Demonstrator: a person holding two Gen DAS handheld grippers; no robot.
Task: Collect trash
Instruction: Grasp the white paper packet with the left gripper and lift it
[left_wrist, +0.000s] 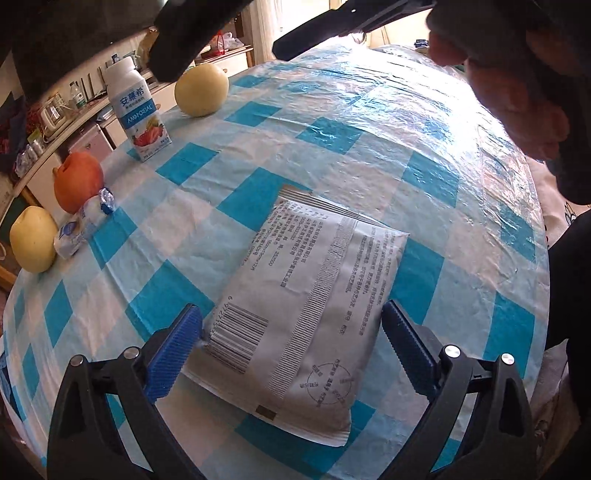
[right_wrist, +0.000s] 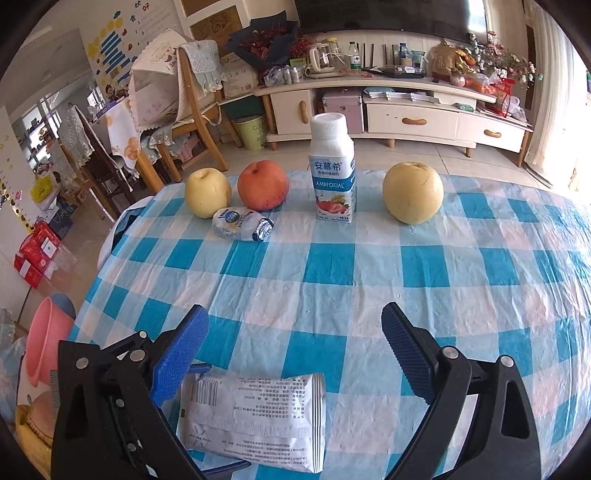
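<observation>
A flat silver-white snack packet (left_wrist: 310, 306) lies printed side up on the blue-checked tablecloth (left_wrist: 332, 129). My left gripper (left_wrist: 291, 336) is open, its blue pads on either side of the packet's near end, just clear of it. The packet also shows in the right wrist view (right_wrist: 255, 417), low and left. My right gripper (right_wrist: 295, 339) is open and empty above the table. A small crumpled white-and-blue wrapper (right_wrist: 242, 223) lies by the fruit; it also shows in the left wrist view (left_wrist: 83, 225).
At the far edge stand a yoghurt bottle (right_wrist: 332, 170), a red apple (right_wrist: 262, 184) and two yellow pears (right_wrist: 207, 192) (right_wrist: 413, 192). A pink bin (right_wrist: 48, 343) stands on the floor left of the table. Chairs and a TV cabinet stand behind.
</observation>
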